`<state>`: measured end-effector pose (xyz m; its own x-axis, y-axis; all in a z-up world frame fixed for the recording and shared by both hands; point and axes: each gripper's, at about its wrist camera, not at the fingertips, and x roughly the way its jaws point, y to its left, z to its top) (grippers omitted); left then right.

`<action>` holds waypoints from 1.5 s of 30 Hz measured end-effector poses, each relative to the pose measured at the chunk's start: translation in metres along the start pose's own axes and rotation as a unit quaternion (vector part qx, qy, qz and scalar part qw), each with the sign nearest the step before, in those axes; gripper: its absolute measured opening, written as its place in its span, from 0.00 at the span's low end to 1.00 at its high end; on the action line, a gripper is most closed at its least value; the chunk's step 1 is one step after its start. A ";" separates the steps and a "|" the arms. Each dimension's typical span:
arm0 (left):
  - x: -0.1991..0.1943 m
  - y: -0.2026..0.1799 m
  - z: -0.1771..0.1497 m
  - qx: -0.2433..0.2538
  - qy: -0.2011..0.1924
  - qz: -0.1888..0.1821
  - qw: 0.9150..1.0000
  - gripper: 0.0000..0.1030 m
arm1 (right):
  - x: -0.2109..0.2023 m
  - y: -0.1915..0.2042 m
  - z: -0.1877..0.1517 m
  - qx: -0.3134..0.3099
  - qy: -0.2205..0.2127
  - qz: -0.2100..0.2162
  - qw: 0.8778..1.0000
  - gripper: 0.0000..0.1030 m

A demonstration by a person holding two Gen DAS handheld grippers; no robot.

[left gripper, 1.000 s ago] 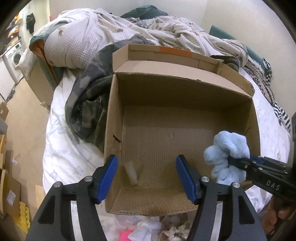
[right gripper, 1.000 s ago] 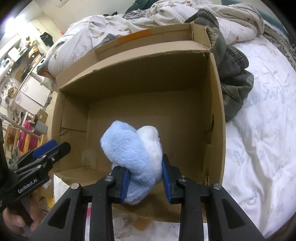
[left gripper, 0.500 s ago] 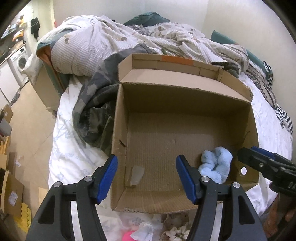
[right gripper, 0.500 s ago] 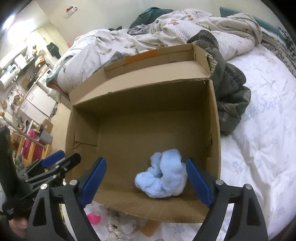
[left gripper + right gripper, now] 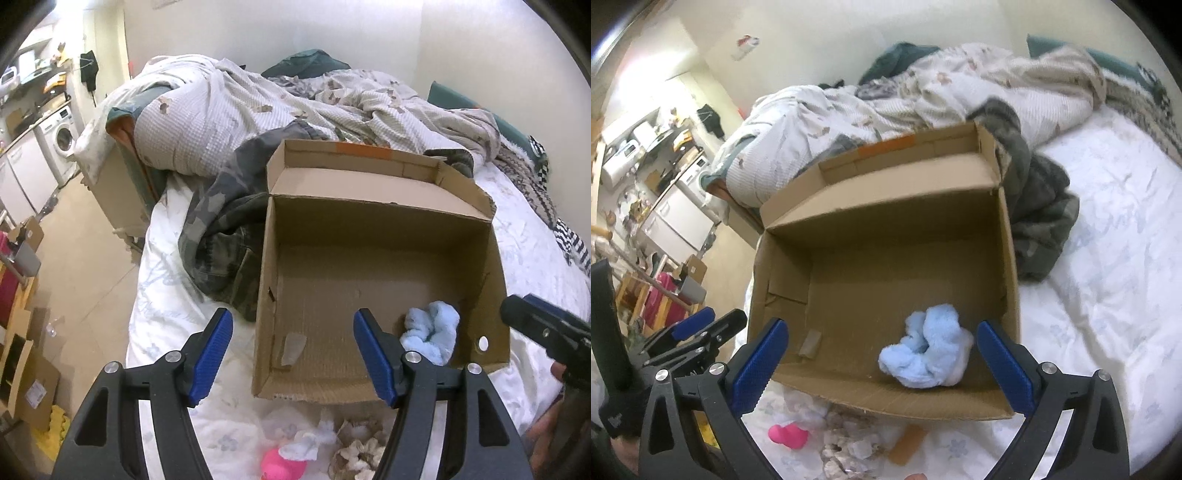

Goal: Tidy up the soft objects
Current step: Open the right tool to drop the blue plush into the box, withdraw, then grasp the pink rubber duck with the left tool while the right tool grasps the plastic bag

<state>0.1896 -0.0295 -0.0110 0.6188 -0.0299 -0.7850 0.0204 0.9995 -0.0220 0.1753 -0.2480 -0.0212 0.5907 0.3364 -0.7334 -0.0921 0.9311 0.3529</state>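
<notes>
The blue plush (image 5: 925, 347) sits in the box (image 5: 886, 206) now, low and right of centre in the right wrist view, resting on the cardboard floor close to the near right corner. The right gripper (image 5: 882, 365) has just been opening its jaws and they stand wide, clear of the plush on both sides, nothing pressed between them. In the left wrist view the left gripper (image 5: 293, 356) shows its jaws about half open with nothing in them, framing the box's near left corner.

That plush looks light, fluffy and crumpled, the kind of thing that squashes flat under the pads and springs back. No fear of breaking it; the likely trouble is only a loose fold slipping out, so a pinch across the thick middle of the bundle seems best.

What is in the box? The plush, and a small pale scrap (image 5: 293, 347) lying flat at the lower left of the floor. The rest of the floor is bare cardboard.

More soft things wait on the bed (image 5: 1108, 229) just below the box's near wall: a pink toy (image 5: 788, 435), a white cloth (image 5: 306, 445) and a beige frilly piece (image 5: 356, 452), bunched together at the bottom centre of both views. They look just as light and limp.
</notes>
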 end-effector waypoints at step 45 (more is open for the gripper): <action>0.010 0.071 -0.077 -0.089 0.152 0.025 0.984 0.63 | -0.005 -0.009 -0.073 0.052 0.097 -0.011 0.994 1.00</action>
<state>0.1364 0.0410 -0.0679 0.3507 -0.0054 -0.9365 -0.1595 0.9850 -0.0654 0.1141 -0.2474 -0.0628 0.4250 0.3470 -0.8360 0.0077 0.9222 0.3867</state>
